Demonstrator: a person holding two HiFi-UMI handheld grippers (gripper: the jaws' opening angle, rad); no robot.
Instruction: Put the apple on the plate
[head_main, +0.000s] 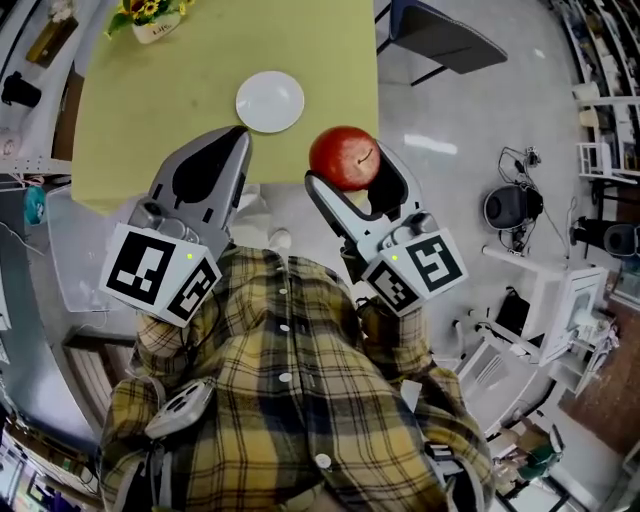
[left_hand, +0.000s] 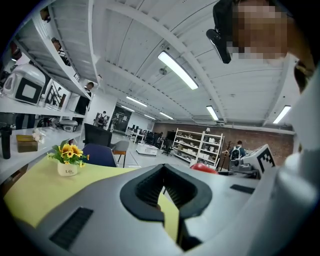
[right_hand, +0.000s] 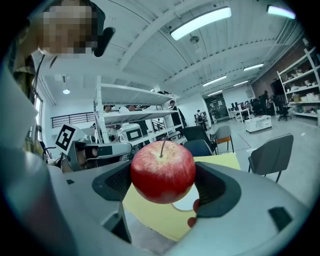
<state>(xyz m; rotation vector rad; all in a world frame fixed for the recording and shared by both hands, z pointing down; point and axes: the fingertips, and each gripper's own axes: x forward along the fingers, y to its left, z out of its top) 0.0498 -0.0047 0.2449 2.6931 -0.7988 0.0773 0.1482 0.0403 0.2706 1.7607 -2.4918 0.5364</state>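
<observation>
Right tool (head_main: 347, 168) clamps a red apple (right_hand: 162, 171). It is best carried left over the white plate (head_main: 270, 101) by the surface's (head_main: 180, 80) near edge and lowered before release. Left tool (head_main: 241, 138) is closed and empty.

Bright ceiling strip lights (right_hand: 200, 22), sharp focus, fisheye-warped edges.

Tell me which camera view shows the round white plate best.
The head view: the round white plate lies whole and unobstructed on the yellow-green table. The right gripper view shows only a pale sliver of it below the red apple. The left gripper view shows none of it.
</observation>
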